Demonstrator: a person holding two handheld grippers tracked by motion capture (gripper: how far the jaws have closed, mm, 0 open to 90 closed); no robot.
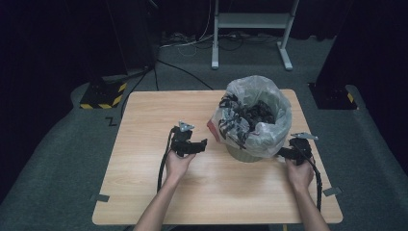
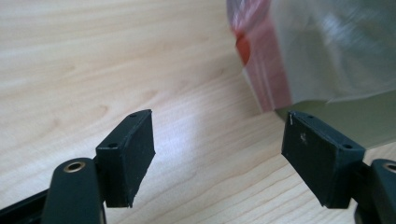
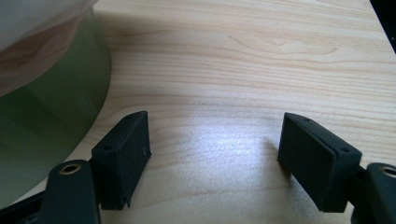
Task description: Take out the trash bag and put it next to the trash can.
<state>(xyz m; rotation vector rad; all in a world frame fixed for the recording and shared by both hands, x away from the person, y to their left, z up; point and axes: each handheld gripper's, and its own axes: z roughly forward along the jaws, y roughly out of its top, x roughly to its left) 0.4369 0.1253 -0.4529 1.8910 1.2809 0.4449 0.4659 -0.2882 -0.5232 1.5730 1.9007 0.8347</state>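
Jaws wide on both grippers (image 1: 204, 143) (image 1: 280, 153); one bin (image 1: 245, 153), one bag (image 1: 260, 103).

I count one wooden table (image 1: 144, 192) in front of me. On it stands one bin (image 1: 243, 153), lined with one clear plastic bag (image 1: 269, 132). I hold two grippers, one per hand: my left gripper (image 1: 204, 143) and my right gripper (image 1: 280, 153). Each has two black jaws. Two grey tape strips (image 1: 99, 198) sit at the table's near corners.
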